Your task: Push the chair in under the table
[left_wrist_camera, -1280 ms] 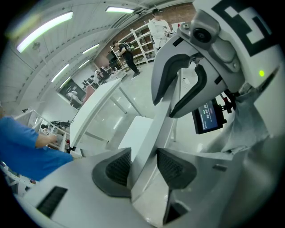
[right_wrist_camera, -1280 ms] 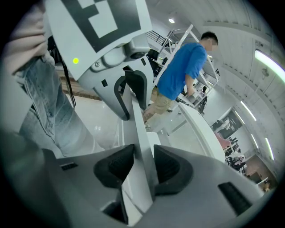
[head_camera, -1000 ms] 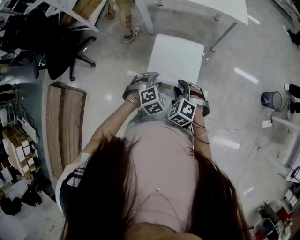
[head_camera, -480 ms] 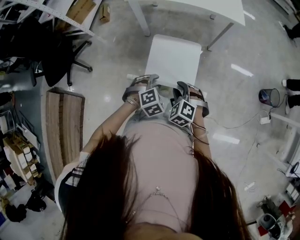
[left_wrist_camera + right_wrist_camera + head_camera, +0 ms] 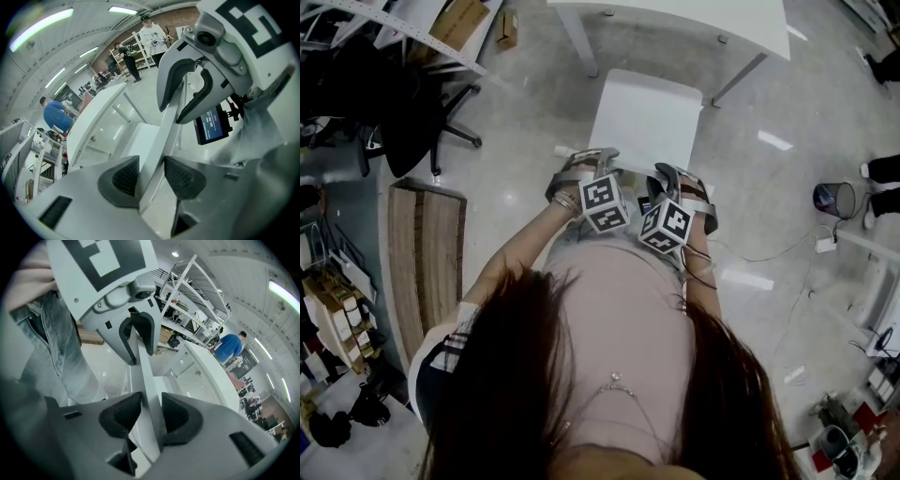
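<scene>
Currently the left gripper [image 5: 589,161] (jaws just closing slightly) and right gripper [image 5: 679,180] are clamping the chair [image 5: 649,117] back, which is running crosswise between the pads; the table [image 5: 675,14] is lying directly ahead of the fingers.

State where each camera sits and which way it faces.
Head view: on the person's head, facing steeply down at chair and table; shows hair, torso, arms, left gripper, right gripper.
Left gripper view: on that gripper, along jaws just closed onto the backrest; right gripper beyond.
Right gripper view: on that gripper, along jaws gripping the backrest; jeans show.
Shared: backrest, table.
</scene>
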{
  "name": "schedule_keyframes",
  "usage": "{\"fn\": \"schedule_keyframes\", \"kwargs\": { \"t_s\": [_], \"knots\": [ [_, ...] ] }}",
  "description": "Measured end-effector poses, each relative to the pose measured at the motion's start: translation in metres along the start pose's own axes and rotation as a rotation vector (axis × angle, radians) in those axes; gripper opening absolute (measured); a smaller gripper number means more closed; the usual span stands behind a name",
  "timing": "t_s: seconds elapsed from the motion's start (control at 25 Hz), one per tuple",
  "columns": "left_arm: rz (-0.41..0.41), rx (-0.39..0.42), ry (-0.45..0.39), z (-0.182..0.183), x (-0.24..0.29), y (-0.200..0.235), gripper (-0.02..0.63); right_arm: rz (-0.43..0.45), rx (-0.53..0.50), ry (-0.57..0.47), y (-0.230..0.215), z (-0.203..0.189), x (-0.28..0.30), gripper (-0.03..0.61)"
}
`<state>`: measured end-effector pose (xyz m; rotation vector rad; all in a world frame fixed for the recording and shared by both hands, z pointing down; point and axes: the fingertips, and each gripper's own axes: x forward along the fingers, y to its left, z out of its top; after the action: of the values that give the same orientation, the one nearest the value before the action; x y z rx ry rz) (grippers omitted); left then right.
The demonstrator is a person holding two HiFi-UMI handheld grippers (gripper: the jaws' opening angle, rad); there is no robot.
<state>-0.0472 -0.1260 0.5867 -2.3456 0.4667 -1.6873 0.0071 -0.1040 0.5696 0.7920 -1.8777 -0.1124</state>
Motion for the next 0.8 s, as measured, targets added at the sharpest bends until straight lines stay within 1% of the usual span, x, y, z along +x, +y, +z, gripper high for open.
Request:
{"fn": "schedule_keyframes", "kwargs": {
  "t_s": [0.56,0.8],
  "knots": [
    [0.001,0.013,-0.021,0.019,0.022,0.04,0.169,-0.025,0.04,0.031,-0.045,-0.007,0.022,0.147],
    [0.008,0.024,-0.037,0.03,0.037,0.063,0.169,-0.037,0.052,0.046,-0.071,-0.01,0.037,0.15]
  ]
}}
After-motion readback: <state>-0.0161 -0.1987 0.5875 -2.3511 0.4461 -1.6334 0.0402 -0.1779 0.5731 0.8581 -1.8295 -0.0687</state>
